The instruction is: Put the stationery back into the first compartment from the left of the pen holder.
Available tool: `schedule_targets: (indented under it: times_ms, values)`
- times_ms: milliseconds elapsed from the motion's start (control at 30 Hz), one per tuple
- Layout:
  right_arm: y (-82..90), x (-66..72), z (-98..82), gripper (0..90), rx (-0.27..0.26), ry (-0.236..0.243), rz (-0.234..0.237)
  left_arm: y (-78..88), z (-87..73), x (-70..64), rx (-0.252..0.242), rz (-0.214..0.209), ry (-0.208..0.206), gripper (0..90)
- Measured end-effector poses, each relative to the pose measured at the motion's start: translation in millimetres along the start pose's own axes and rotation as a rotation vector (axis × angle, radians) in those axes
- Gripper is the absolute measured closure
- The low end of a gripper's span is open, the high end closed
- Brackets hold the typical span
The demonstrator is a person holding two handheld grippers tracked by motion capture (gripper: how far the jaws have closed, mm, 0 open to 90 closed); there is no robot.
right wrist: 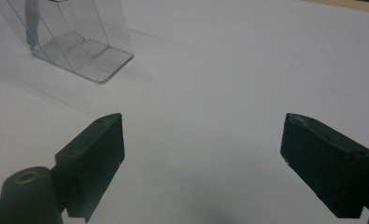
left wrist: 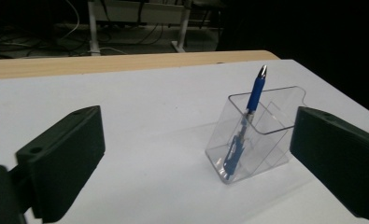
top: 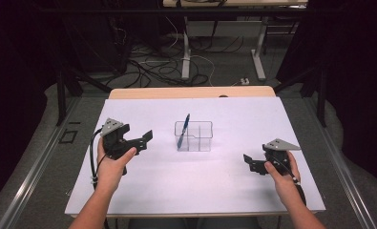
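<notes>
Tongs first, high view: left tongs point(top: 147, 138) at nine o'clock and right tongs point(top: 249, 162) at four o'clock of the clear holder point(top: 193, 136) gape empty. Left gripper view: blue pen point(left wrist: 247, 119) stands inside, apparently delivered. Right gripper view: bare worktop point(right wrist: 247, 70); little seems left.

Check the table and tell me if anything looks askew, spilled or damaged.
Nothing stands out. The clear plastic organizer stands upright near the middle of the white table, and the blue pen leans inside its left compartment rather than lying loose. Both the left gripper and the right gripper are open, holding nothing.
</notes>
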State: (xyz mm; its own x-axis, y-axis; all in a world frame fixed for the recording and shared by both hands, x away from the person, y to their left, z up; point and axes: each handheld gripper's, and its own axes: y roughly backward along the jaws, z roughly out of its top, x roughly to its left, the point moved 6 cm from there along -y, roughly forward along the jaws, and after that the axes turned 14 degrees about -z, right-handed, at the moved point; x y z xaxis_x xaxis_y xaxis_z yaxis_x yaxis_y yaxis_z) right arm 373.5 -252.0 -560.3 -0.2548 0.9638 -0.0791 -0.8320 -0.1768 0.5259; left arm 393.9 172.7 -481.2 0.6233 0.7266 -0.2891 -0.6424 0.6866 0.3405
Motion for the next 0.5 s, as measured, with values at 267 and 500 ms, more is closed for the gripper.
schedule_targets:
  times_ms: [267, 500]
  values:
    - [-0.1, -0.1, -0.2, 12.9, 0.002, 0.001, -0.003, 14.1, -15.6, 10.3, -0.004, 0.039, 0.015, 0.1]
    - [-0.1, 0.0, -0.4, 12.9, 0.003, 0.000, -0.004, 23.8, -25.6, 17.4, -0.018, 0.044, 0.013, 0.1]
